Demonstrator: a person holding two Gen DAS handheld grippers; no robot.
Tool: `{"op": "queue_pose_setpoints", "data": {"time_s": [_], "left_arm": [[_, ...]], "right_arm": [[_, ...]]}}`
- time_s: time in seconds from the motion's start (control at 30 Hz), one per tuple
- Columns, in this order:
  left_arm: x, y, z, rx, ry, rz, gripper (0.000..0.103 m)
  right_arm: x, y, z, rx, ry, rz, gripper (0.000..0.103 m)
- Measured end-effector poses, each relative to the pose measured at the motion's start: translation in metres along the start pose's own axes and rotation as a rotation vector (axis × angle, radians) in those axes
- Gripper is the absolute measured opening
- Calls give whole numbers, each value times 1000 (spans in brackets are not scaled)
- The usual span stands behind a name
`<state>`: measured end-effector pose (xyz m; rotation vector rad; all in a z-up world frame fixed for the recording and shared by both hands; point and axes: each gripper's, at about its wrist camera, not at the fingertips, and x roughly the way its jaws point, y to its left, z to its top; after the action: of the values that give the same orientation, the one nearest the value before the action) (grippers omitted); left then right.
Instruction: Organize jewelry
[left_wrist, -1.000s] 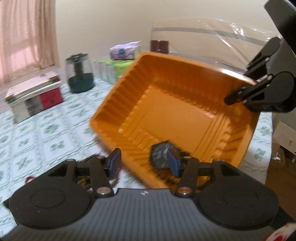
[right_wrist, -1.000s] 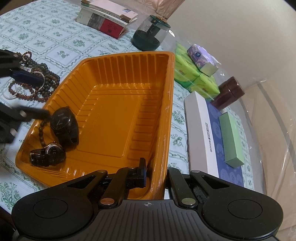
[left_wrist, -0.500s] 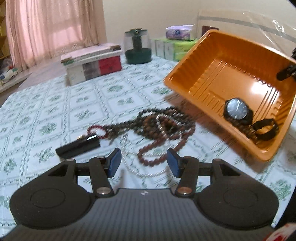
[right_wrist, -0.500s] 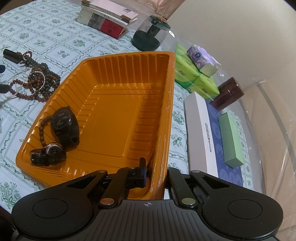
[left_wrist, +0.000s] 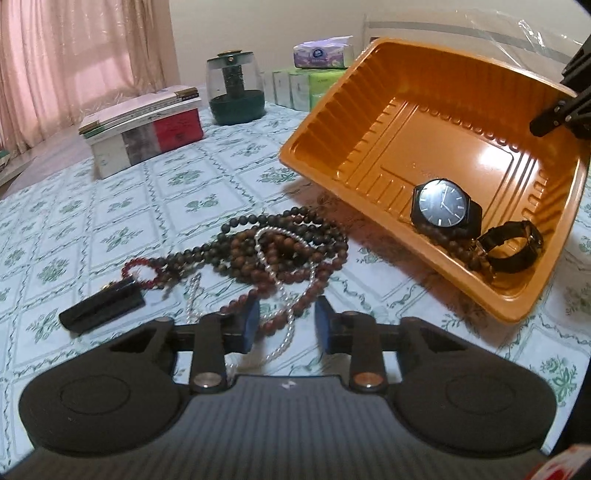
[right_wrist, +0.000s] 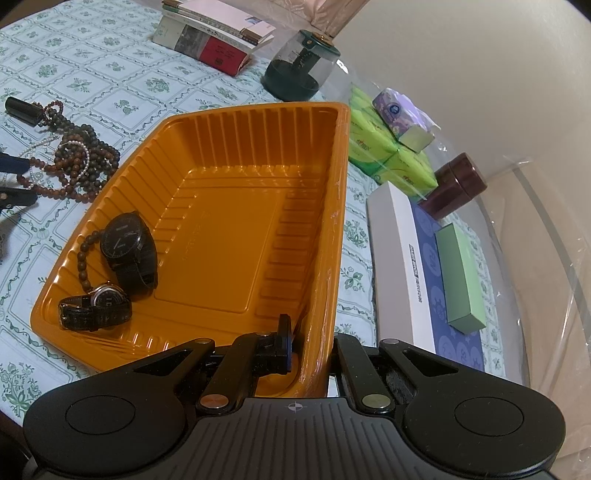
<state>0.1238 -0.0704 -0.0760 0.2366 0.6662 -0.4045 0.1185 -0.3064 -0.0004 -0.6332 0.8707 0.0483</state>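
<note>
An orange plastic tray (right_wrist: 258, 122) (left_wrist: 461, 62) is tilted, its far side lifted. My right gripper (right_wrist: 310, 343) is shut on the tray's rim. In the tray lie a black watch (right_wrist: 127, 243) (left_wrist: 443, 203), a second watch with a black strap (right_wrist: 96, 310) (left_wrist: 511, 245) and a small bead bracelet (right_wrist: 83, 262). A tangle of brown bead necklaces (left_wrist: 280, 247) (right_wrist: 77, 166) with a white pearl string (left_wrist: 284, 288) lies on the tablecloth. My left gripper (left_wrist: 284, 325) is open, low over the near end of the beads. A black tube (left_wrist: 101, 306) lies left of them.
Stacked books (left_wrist: 144, 122), a dark green glass jar (left_wrist: 234, 88), tissue packs (left_wrist: 321, 51) and green packs (right_wrist: 391, 151) stand at the back. A white and blue box (right_wrist: 417, 266), a green box (right_wrist: 460, 277) and a brown jar (right_wrist: 454, 184) lie right of the tray.
My left gripper has left the tray and moved down to the bead pile on the cloth, still open. The right gripper keeps the tray tilted.
</note>
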Motion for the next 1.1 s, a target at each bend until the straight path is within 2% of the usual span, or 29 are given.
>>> {"op": "queue_pose_setpoints", "data": {"time_s": [0.27, 0.3, 0.63, 0.83, 1.1], "left_arm": [[13, 4, 9, -46, 29, -16, 9], [11, 4, 9, -44, 25, -16, 2], [-42, 32, 26, -37, -64, 13, 2], [-73, 53, 48, 24, -119, 38, 2], [-102, 74, 80, 53, -199, 58, 2]], "right_arm": [[1, -1, 0, 1, 1, 0, 5], [1, -1, 0, 1, 0, 0, 5], [2, -2, -1, -1, -3, -3, 5], [0, 0, 0, -2, -2, -5, 5], [-2, 1, 1, -6, -5, -6, 5]]}}
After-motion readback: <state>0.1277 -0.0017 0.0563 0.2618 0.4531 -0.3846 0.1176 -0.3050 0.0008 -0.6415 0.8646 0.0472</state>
